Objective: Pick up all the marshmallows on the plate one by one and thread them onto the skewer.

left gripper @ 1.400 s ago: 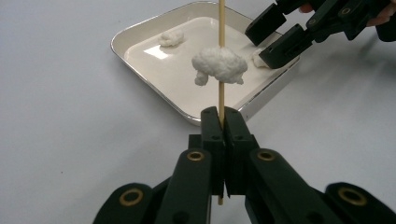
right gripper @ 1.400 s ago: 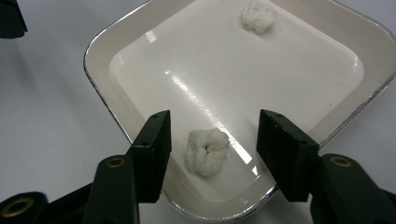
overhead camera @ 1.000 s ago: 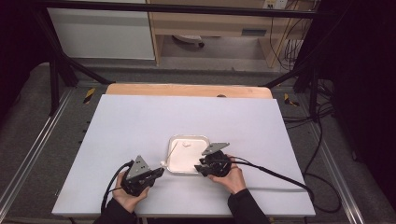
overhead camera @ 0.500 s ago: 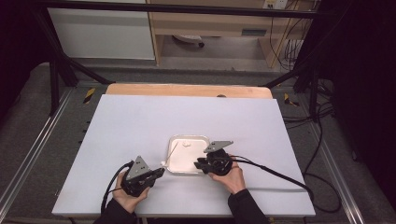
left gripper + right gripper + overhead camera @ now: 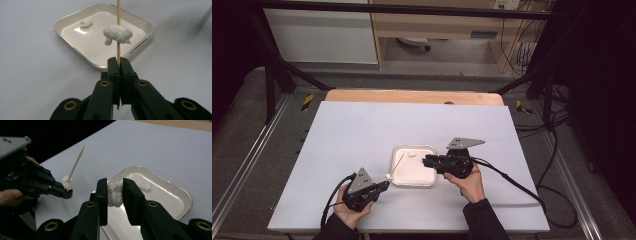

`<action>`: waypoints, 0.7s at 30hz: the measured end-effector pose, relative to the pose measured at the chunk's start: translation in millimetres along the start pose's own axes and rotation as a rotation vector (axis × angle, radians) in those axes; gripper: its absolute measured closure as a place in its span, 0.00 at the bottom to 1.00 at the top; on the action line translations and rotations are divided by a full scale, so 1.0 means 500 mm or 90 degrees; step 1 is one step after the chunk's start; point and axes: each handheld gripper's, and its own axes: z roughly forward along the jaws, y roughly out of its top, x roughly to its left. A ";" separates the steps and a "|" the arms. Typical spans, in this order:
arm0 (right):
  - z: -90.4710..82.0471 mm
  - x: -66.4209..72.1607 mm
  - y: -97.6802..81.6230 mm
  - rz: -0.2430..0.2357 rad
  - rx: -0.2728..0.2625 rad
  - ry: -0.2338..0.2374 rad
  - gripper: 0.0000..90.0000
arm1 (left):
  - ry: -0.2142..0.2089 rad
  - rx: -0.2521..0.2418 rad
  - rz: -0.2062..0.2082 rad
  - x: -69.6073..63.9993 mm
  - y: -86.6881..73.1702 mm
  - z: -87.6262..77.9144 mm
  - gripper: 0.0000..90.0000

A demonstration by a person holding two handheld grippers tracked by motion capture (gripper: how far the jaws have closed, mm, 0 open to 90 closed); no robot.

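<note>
Wooden skewer (image 5: 398, 163) tip toward tray (image 5: 428, 150)

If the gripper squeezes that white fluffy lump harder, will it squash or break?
Probably squash. The white lump between the right gripper's pads looks soft and cottony, so it likely gives rather than cracks. It seems very light: another lump sits threaded on the thin skewer without bending it. Bits might pull off, as a small piece lies in the tray.

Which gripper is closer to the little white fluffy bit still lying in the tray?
The right gripper. It hangs over the tray right beside the loose white bit, holding another piece. The left gripper sits outside the tray's near-left corner, holding the stick.
</note>
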 end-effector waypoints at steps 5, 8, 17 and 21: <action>-0.012 0.004 0.024 0.024 -0.047 0.041 0.84 | -0.006 -0.001 0.006 -0.003 0.001 0.002 0.98; -0.010 0.007 0.036 0.032 -0.065 0.061 0.84 | -0.010 -0.001 0.009 -0.005 0.001 0.002 0.98; 0.012 0.015 0.053 0.046 -0.074 0.086 0.84 | -0.012 -0.003 0.015 -0.011 0.002 0.002 0.98; 0.023 0.015 0.055 0.054 -0.074 0.096 0.84 | -0.013 -0.003 0.019 -0.012 0.003 0.003 0.98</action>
